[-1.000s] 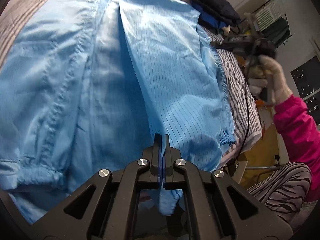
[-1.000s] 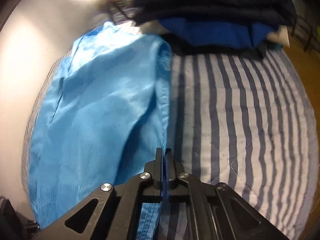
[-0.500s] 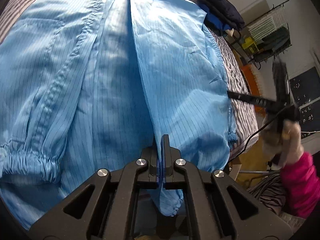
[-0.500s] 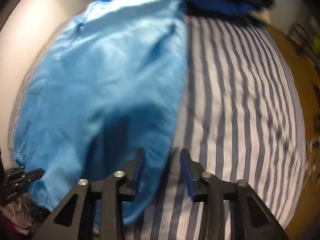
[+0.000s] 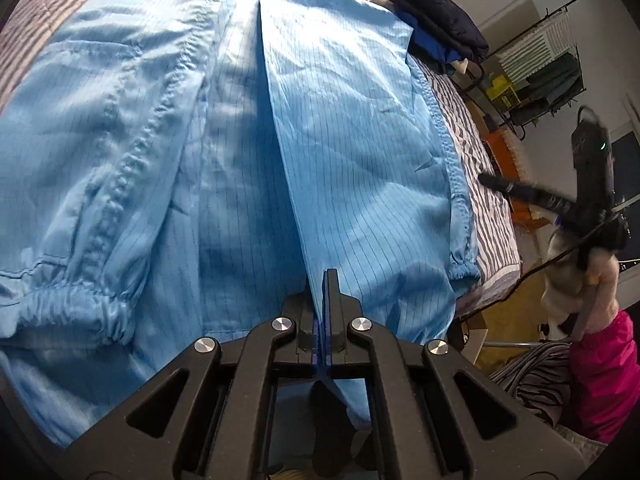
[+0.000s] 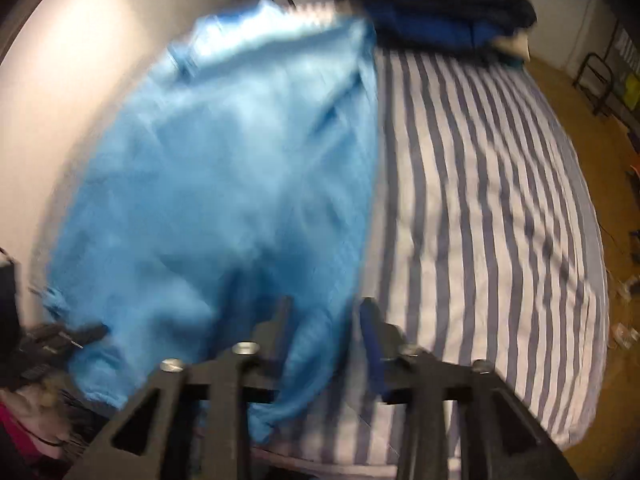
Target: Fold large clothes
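A large light-blue pinstriped garment (image 5: pixel 360 140) lies spread on a striped bed cover (image 5: pixel 488 184). One front panel is folded over the middle. My left gripper (image 5: pixel 326 280) is shut on the garment's near hem at that fold. In the right wrist view, which is blurred, the garment (image 6: pixel 240 180) fills the left half. My right gripper (image 6: pixel 324 312) hovers above the garment's right lower corner with its jaws apart and closing; cloth shows between the fingers, and the pads do not press on it. From the left wrist view the right gripper (image 5: pixel 520 192) is off the bed's right side in a gloved hand.
A pile of dark and blue folded clothes (image 6: pixel 440 12) sits at the head of the bed. The bare striped cover (image 6: pixel 480 200) takes up the right half. A wall (image 6: pixel 80 80) borders the left side. A clothes rack (image 5: pixel 540 60) and the person's pink sleeve (image 5: pixel 604 376) are beyond the right edge.
The right gripper let go of the garment's right edge, opened, and drew back toward the near end of the bed. The left gripper stayed shut on the hem.
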`<action>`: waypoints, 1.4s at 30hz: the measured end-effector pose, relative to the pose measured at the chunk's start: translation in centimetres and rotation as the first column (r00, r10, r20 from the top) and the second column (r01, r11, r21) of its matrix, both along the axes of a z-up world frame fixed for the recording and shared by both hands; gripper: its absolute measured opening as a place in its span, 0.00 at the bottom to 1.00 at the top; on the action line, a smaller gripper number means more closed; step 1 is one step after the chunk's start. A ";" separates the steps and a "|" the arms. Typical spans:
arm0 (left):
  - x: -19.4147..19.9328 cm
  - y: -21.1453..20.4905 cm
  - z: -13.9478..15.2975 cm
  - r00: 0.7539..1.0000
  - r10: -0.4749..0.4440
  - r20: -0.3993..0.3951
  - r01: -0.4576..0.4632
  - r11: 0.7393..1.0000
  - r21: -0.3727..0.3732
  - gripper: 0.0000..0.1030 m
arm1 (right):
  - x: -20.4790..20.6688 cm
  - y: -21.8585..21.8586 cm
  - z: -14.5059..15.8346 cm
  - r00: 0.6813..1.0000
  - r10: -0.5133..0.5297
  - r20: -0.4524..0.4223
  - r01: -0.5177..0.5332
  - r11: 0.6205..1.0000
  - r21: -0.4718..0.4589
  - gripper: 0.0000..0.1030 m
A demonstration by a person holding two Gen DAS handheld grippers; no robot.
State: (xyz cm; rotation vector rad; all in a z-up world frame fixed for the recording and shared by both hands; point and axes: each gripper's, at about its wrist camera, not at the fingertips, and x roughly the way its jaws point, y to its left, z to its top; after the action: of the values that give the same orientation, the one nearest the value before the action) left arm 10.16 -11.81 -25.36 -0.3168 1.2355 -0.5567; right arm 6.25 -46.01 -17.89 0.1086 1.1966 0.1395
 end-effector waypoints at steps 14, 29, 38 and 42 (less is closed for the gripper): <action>-7.4 -7.3 7.6 0.909 -0.262 0.324 0.199 0.956 0.215 0.47 | 7.7 -4.8 2.4 0.987 -0.138 0.088 0.103 0.941 0.323 0.52; -4.6 -13.6 -0.3 0.903 -0.396 0.166 0.318 0.877 0.361 0.33 | 15.7 -6.9 1.2 0.979 -0.179 0.094 0.119 0.885 0.450 0.52; -3.9 -12.0 1.6 0.915 -0.371 0.158 0.331 0.915 0.230 0.03 | 23.0 -4.6 -1.4 0.986 -0.144 0.080 0.104 0.919 0.381 0.47; -3.5 -11.2 3.1 0.926 -0.341 0.163 0.315 0.934 0.168 0.01 | 25.4 -3.0 -2.4 0.991 -0.108 0.084 0.080 0.954 0.289 0.24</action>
State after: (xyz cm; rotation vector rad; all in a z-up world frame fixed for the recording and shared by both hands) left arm 6.67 -23.02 -22.30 0.0658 1.1401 -0.7671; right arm 31.67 -49.03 -20.26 0.4079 1.0647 0.2310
